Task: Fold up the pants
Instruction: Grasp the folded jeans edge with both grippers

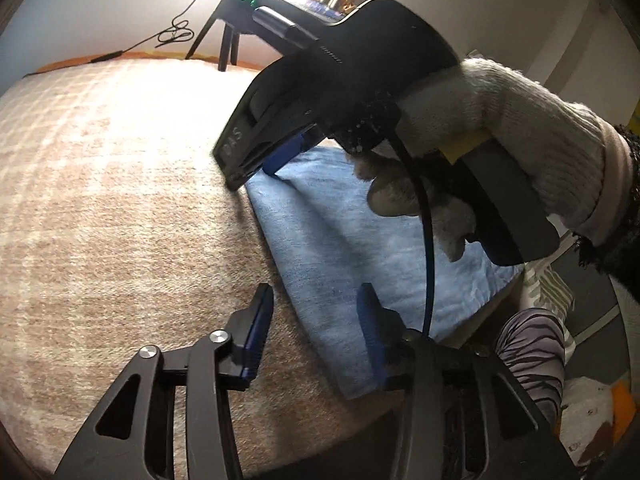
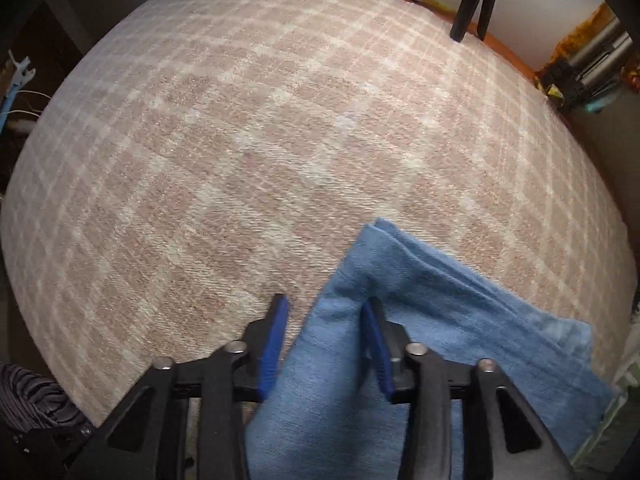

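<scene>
The pants (image 1: 348, 248), light blue denim, lie as a narrow folded stack near the near edge of the bed (image 1: 120, 200), which is covered by a pink-and-cream checked blanket; the rest of that surface is bare out to the far edge, where a black tripod (image 1: 228, 48) stands. The layers sit fairly square on one another, so the lengthwise folding looks done, though the far corner shows loose plies in the right wrist view. The left gripper (image 1: 316, 320) hangs over the stack's near end with its blue pads apart, straddling the cloth edge without pressing it. The right gripper (image 2: 324, 340), held in a gloved hand (image 1: 500, 128), points steeply down at the far end; its jaws stand apart, one pad touching a ridge of fabric, nothing pinched. What seems left is squaring that corner, perhaps one more fold across.
</scene>
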{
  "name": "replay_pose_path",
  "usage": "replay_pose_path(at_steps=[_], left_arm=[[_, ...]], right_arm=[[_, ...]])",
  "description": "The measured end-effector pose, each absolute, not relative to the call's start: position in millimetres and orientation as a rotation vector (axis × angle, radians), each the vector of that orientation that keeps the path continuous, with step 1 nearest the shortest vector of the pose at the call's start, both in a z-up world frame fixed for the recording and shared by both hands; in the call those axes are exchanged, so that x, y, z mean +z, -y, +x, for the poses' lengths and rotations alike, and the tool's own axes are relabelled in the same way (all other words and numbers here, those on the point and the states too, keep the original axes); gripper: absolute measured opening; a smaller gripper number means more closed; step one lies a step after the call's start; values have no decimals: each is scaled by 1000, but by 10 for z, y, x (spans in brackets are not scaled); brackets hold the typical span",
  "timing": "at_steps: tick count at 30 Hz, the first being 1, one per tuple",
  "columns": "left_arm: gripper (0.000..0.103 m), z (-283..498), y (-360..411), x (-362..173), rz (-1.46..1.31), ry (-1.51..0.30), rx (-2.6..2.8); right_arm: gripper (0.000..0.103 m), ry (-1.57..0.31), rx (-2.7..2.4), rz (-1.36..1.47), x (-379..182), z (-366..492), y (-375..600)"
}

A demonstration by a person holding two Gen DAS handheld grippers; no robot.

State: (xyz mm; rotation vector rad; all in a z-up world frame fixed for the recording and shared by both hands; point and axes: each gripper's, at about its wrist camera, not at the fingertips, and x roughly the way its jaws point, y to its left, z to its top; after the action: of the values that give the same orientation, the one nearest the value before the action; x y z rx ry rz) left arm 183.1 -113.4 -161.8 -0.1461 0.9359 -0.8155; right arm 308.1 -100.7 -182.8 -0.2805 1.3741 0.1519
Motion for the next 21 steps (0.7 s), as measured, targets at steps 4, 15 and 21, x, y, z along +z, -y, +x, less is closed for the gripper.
replay_pose_path(at_steps=[4,15,21], left_arm=[[53,1918,1171,-1704,-199,-979,-804],[18,1926,1456,-1760,-225,-975,-831],[11,1898,1481,-1617,-189,-893,-834]], right_arm=[[11,-1348,177,-167,-1760,3036,1232],[2,-1240,228,123,-1456,2869,1879],[11,-1229,232,112,-1387,2850,1947]])
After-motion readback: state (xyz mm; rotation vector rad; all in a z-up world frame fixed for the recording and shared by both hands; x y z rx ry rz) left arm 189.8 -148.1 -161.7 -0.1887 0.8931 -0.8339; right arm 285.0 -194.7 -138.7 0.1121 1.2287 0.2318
